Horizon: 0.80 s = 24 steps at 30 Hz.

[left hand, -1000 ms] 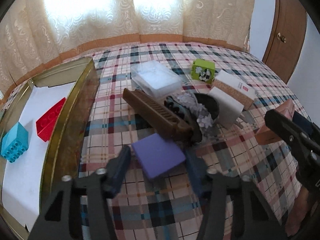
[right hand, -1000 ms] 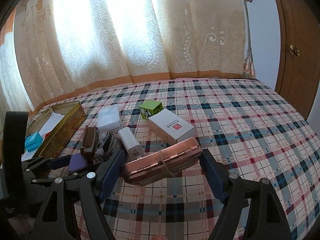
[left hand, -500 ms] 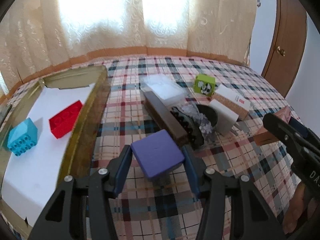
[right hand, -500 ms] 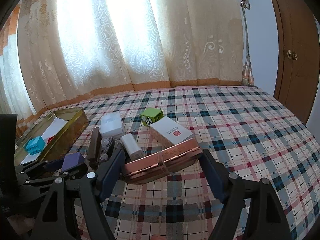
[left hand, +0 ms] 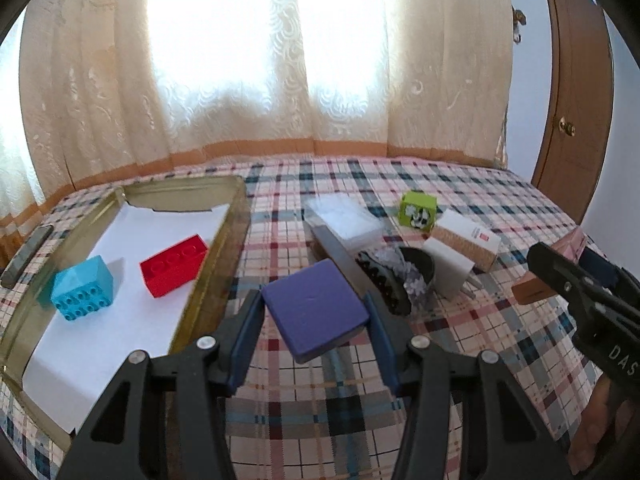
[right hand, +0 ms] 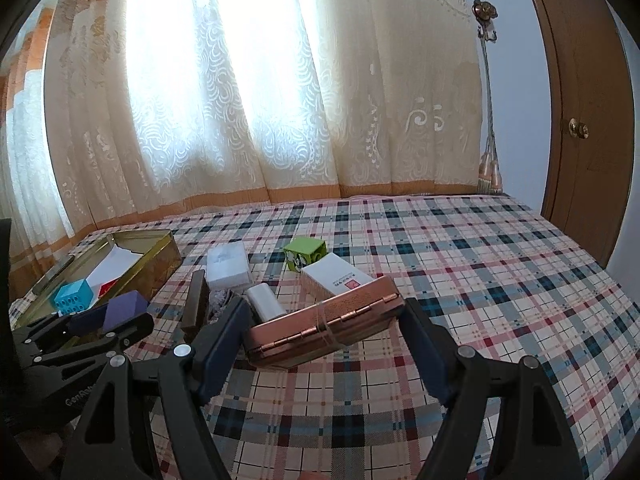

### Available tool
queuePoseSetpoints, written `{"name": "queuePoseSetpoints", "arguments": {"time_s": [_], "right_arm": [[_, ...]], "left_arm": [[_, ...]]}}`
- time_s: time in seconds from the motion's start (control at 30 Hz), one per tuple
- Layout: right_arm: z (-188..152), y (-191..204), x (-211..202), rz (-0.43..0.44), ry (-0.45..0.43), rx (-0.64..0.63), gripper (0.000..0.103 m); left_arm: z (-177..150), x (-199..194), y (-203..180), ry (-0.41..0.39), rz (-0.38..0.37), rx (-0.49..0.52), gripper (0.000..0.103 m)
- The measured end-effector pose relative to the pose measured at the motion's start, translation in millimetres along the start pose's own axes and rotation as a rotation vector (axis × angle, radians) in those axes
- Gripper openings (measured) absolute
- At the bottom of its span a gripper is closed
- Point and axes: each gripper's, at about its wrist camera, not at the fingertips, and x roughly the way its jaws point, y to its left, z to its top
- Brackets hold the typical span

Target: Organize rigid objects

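My left gripper point(left hand: 314, 326) is shut on a purple block point(left hand: 314, 314) and holds it above the plaid bed, just right of the gold tin tray point(left hand: 224, 248). The tray holds a cyan brick point(left hand: 82, 288) and a red brick point(left hand: 174, 266) on white paper. My right gripper point(right hand: 324, 334) is shut on a copper hinged case point(right hand: 324, 328), lifted over the bed. The left gripper with the purple block point(right hand: 124, 308) shows in the right wrist view at the left. The right gripper point(left hand: 576, 280) shows at the right edge of the left wrist view.
A pile lies mid-bed: clear plastic box point(left hand: 344, 220), green cube point(left hand: 418, 210), white-and-tan carton point(left hand: 466, 238), white box point(left hand: 448, 270), dark brown comb-like bar point(left hand: 340, 252), black bowl with grey bits point(left hand: 416, 272). A wooden door point(left hand: 572, 100) stands at right. Curtains hang behind.
My left gripper closed on the purple block and lifted it off the bed, toward the tray. My right gripper rose a little with the copper case.
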Motion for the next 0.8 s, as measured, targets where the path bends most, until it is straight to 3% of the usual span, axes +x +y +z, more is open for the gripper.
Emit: {"name": "queuePoseSetpoints", "arguments": {"time_s": [0.8], "right_arm": [[-0.4, 3.8, -22.5, -0.026, -0.119, -0.026, 0.079]], "left_arm": [[-3.3, -28.4, 1.4, -0.148, 0.037, -0.002, 0.051]]}}
